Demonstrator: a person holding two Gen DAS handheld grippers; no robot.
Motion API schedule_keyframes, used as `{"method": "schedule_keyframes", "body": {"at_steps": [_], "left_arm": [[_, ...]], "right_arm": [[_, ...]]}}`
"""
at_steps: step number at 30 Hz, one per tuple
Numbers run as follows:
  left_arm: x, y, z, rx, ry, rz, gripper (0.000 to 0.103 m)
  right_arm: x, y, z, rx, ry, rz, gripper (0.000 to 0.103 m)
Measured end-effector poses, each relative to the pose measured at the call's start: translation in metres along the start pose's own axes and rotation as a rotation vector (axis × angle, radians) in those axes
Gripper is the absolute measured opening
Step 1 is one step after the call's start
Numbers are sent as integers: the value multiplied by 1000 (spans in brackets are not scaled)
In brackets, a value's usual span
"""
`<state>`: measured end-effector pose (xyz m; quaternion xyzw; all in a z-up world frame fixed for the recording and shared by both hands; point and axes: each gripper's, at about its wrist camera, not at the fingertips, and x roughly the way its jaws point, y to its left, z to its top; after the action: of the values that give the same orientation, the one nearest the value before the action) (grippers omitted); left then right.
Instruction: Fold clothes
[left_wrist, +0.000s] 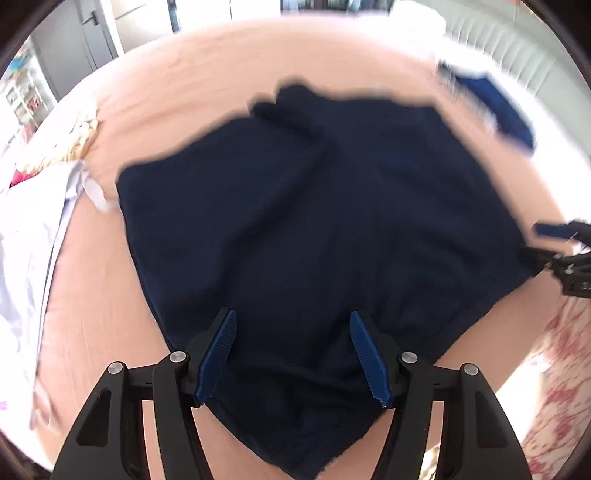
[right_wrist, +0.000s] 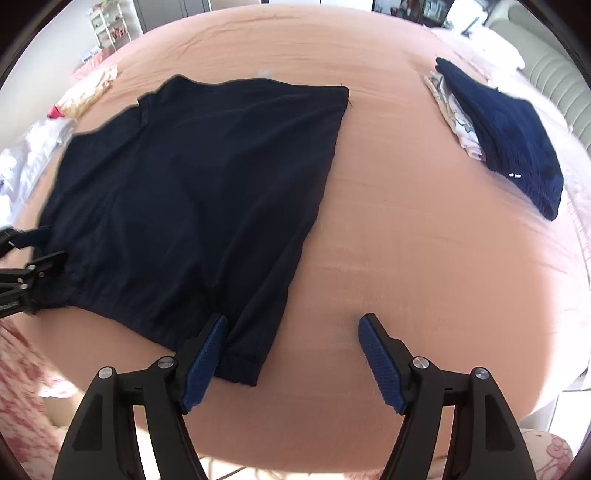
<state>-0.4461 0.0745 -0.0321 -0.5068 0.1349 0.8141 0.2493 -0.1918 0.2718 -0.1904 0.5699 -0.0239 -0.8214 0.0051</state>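
A dark garment (right_wrist: 192, 192) is spread flat on the bed (right_wrist: 406, 258), toward its near edge. Both left tongs (left_wrist: 293, 350) and right tongs (right_wrist: 291, 354) are released; hem corners should be gripped evenly.

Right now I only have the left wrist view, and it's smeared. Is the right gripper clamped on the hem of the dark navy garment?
Observer: No. The right gripper is open. The near corner of the dark navy garment lies in the gap between its fingers, close to one blue pad, ungripped.
Operator: And the blurred blue thing at the far right of my view?
Observer: That is a folded blue knit garment. It lies on top of a folded pale patterned cloth, well apart from the navy garment, on the peach bed sheet.
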Motion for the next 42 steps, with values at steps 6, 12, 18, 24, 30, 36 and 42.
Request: {"method": "schedule_keyframes", "body": {"at_steps": [6, 12, 18, 24, 30, 36, 42], "left_arm": [[-2, 47, 57, 22, -50, 83, 62], [38, 76, 69, 43, -50, 25, 62], [40, 137, 57, 2, 16, 121, 64], [34, 168, 73, -68, -101, 39, 63], [57, 183, 74, -30, -25, 97, 66], [14, 226, 65, -102, -116, 133, 66], [62, 138, 29, 43, -101, 40, 66]], "right_arm": [[-9, 41, 69, -138, -113, 17, 73], [37, 105, 133, -219, -110, 87, 73], [79, 135, 173, -271, -77, 53, 74], [52, 132, 181, -238, -162, 61, 74], [82, 138, 210, -321, -121, 20, 75], [57, 100, 218, -117, -216, 125, 75], [70, 112, 243, -221, -199, 146, 75]]}}
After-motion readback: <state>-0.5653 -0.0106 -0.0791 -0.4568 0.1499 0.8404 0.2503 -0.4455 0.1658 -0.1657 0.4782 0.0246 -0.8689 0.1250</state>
